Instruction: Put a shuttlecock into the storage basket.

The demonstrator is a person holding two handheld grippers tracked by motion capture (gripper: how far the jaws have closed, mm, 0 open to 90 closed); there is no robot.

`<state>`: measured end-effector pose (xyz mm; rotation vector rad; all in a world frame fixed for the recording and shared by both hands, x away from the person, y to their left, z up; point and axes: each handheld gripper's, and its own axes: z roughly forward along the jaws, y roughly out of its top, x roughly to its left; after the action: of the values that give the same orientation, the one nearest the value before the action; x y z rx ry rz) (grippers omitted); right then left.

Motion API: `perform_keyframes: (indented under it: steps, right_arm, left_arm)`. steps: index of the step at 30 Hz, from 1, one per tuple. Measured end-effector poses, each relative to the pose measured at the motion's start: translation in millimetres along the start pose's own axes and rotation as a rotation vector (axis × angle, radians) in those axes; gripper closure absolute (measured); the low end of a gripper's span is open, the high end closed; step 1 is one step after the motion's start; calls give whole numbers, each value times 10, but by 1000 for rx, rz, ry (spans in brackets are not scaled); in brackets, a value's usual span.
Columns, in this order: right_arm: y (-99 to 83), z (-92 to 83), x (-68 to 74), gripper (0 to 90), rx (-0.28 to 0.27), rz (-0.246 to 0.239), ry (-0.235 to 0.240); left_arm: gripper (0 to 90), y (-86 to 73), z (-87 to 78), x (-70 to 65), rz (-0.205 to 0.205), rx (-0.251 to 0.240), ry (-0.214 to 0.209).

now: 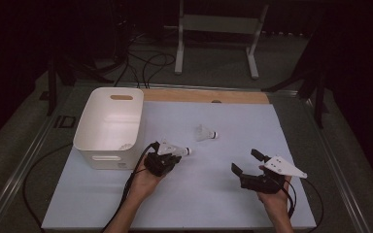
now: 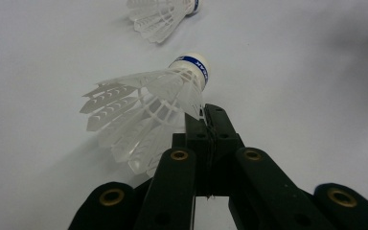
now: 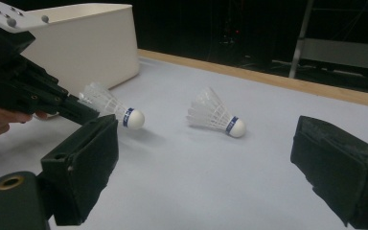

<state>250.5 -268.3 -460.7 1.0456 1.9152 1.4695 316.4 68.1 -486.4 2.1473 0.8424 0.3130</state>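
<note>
The left hand-held gripper (image 2: 206,125) has its jaws pressed together on the thin skirt edge of a white plastic shuttlecock (image 2: 148,103), pinching it close to the blue-banded cork. In the right gripper view that shuttlecock (image 3: 115,111) juts out past the black jaws with its cork leading, casting a shadow on the surface below, so it seems to be just clear of the bench (image 1: 209,194). From above, the left hand-held gripper (image 1: 167,158) sits just beside the near right corner of the white storage bin (image 1: 108,127). Something small and pale lies on the bin's floor, too blurred to name.

The right hand-held gripper (image 1: 245,162) hovers well apart to the right, jaws spread wide and holding nothing. A second shuttlecock (image 1: 206,133) lies on its side on the bench, farther back between the two grippers.

The hold looks like the weak point. The jaws grip only a sliver of flexible skirt, off to one side of the shuttlecock, so a quick swing toward the bin could let it pivot, slip free and fall short on the bench. Squeezing harder may crease the vanes. The bin wall is close, and a low carry could knock the cork against the rim and strip the shuttlecock from the jaws.
</note>
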Motion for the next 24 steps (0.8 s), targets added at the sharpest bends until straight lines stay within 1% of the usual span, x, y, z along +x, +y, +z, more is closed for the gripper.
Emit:
perform_keyframes:
  steps: [3,7,12,19,22,24]
  right_arm:
    - [-1,1,1,93,0,1,0]
    - [1,1,0,93,0,-2,0]
    - [1,-4,-1,93,-2,1,0]
    - [-1,1,3,93,-2,-2,1]
    - [-2,1,3,93,-2,-1,0]
    - [-1,1,4,93,-1,-3,-1]
  left_arm:
    - [899,27,-28,-11,15,1,0]
    - [899,33,-31,-14,17,0,0]
    - [899,84,-64,-43,31,1,-1]
    - [899,126,-106,-53,35,-4,-4]
    - [900,144,-129,-56,47,-2,-6]
    - [900,155,-141,-62,47,-3,-8]
